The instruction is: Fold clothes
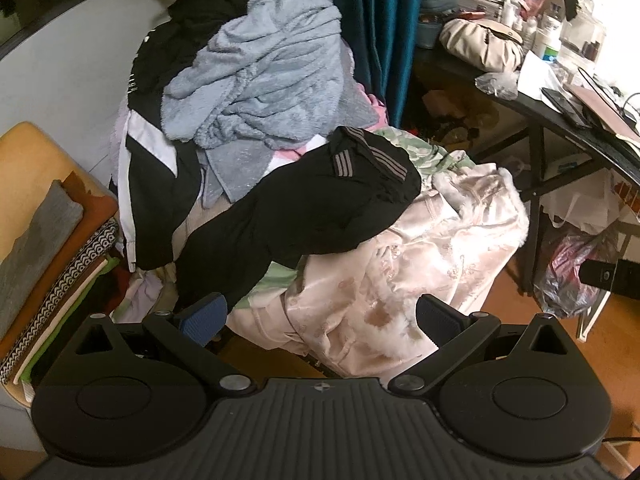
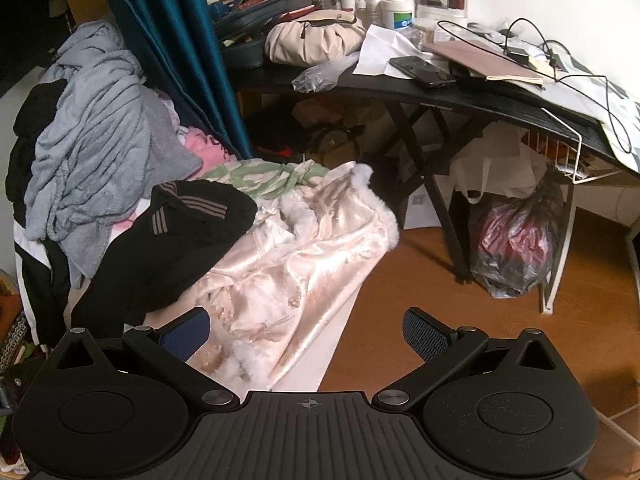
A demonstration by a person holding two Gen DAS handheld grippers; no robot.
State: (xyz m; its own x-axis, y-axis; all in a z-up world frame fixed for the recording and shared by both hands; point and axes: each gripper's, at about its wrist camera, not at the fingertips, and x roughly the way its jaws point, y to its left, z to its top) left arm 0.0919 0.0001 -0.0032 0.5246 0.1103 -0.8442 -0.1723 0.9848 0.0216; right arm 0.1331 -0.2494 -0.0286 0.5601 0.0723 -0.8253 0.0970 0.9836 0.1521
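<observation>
left view only: folded stack (image 1: 60, 264) at my 9 o'clock
right view only: phone (image 2: 422, 71) on surface (image 2: 460, 94), 1 o'clock
clothes: black top (image 1: 316, 208) draped over pink satin garment (image 1: 420, 264), crumpled, 12 o'clock
tongs: my left tongs (image 1: 322, 318) and right tongs (image 2: 306, 332) both apart, holding nothing

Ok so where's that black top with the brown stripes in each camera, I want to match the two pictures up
Left wrist view: the black striped top lies mid-frame on the pile, draped over the pink satin garment.
Right wrist view: the same top sits left of centre, above the left finger, again overlapping the satin garment.
Shared landmark: the teal curtain hangs behind the pile in both.
</observation>
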